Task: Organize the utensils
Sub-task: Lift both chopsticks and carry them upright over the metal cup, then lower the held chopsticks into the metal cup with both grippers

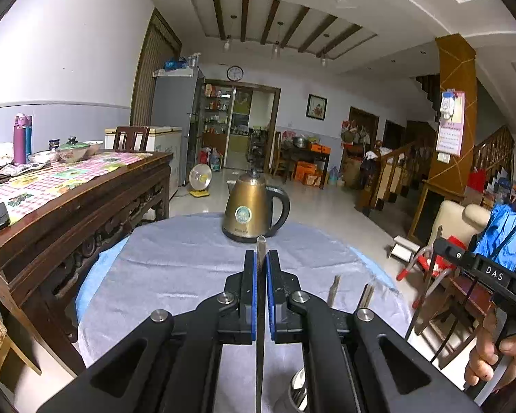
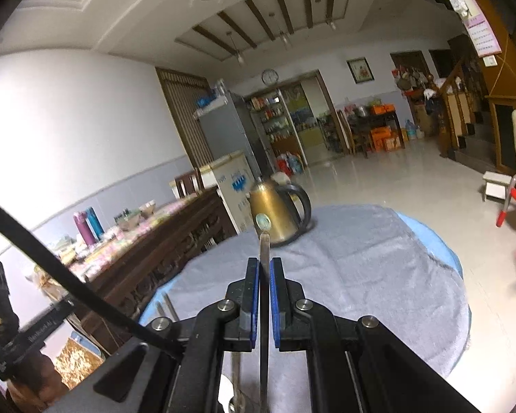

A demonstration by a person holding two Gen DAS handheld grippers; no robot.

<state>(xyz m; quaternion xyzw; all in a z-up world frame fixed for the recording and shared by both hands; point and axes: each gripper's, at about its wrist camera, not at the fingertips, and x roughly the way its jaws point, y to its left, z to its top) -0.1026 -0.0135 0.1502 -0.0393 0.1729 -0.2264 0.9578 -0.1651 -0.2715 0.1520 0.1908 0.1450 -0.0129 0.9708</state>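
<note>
Between the left gripper's (image 1: 261, 261) blue pads, a flat metal utensil handle (image 1: 261, 246) stood upright, clamped tight. Right gripper (image 2: 266, 268) likewise pinched a second utensil handle (image 2: 264, 247), end up. Both sat above the grey-clothed round table (image 1: 175, 268), gold electric kettle (image 1: 254, 206) at far edge. Steel cup (image 1: 297, 392) below left gripper.

Bare grey cloth (image 1: 175, 275) open across the frame's middle and left, kettle (image 1: 254, 210) blocking the far centre, two upright utensil handles (image 1: 335, 290) at lower right.

Both clamped utensils' (image 1: 260, 296) working ends cropped.
</note>
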